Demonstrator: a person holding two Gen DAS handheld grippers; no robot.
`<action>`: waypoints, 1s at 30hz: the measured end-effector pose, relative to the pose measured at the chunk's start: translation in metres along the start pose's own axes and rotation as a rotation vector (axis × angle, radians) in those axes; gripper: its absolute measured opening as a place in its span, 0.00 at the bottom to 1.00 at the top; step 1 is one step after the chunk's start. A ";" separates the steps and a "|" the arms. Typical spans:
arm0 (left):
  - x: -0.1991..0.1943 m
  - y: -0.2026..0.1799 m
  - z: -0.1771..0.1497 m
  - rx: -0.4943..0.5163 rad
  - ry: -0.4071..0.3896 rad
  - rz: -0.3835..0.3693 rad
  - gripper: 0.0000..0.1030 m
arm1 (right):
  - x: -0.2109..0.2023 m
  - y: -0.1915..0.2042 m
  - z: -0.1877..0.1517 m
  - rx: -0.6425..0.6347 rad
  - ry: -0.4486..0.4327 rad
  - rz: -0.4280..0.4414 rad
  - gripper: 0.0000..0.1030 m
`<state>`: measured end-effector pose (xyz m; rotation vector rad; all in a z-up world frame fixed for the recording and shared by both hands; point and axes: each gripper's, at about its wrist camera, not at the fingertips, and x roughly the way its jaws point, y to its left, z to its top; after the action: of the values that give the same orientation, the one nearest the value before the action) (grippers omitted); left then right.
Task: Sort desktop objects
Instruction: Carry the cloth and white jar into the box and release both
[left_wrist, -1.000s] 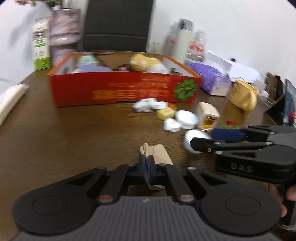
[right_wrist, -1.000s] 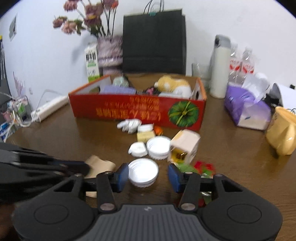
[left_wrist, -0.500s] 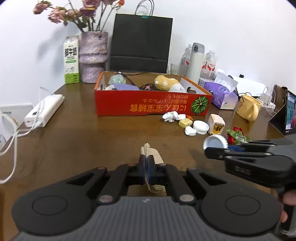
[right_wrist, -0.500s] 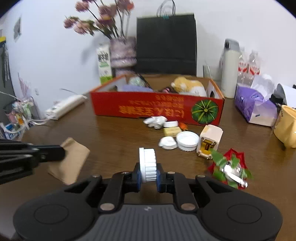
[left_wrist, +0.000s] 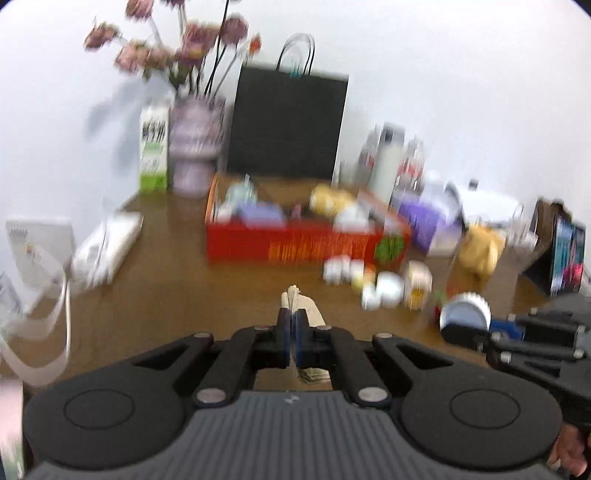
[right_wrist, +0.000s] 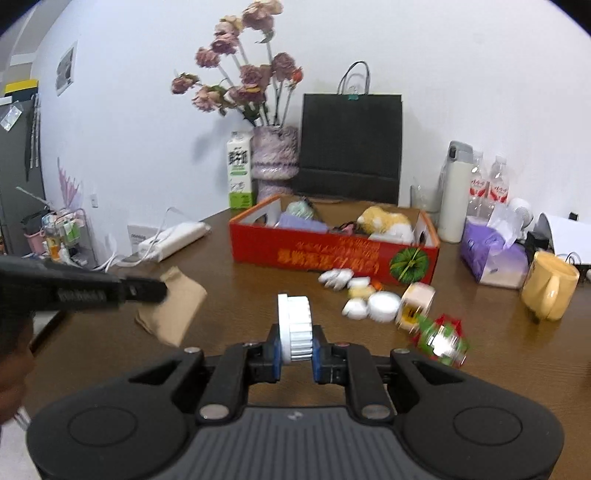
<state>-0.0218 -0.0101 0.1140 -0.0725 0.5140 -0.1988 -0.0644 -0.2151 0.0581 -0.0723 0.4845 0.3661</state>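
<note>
The left gripper (left_wrist: 294, 341) has its jaws pinched on a brown paper packet (left_wrist: 308, 310). To the right, the right gripper (left_wrist: 476, 330) clamps a white lid (left_wrist: 466, 314); a red box (left_wrist: 295, 245) sits far across the desk (left_wrist: 177, 295).

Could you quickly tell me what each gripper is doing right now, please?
Left gripper: closed on the brown paper packet.
Right gripper: closed on the white ridged lid, held on edge.
</note>
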 end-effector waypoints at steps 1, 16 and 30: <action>0.007 0.003 0.019 0.012 -0.018 -0.003 0.03 | 0.003 -0.008 0.013 0.007 -0.010 0.006 0.14; 0.329 0.018 0.149 0.091 0.301 0.076 0.05 | 0.325 -0.122 0.188 0.049 0.353 -0.016 0.14; 0.266 0.041 0.172 0.045 0.104 0.148 0.95 | 0.328 -0.137 0.185 0.152 0.436 -0.018 0.60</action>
<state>0.2971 -0.0219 0.1304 0.0196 0.6158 -0.0692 0.3363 -0.2068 0.0656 -0.0077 0.9403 0.2947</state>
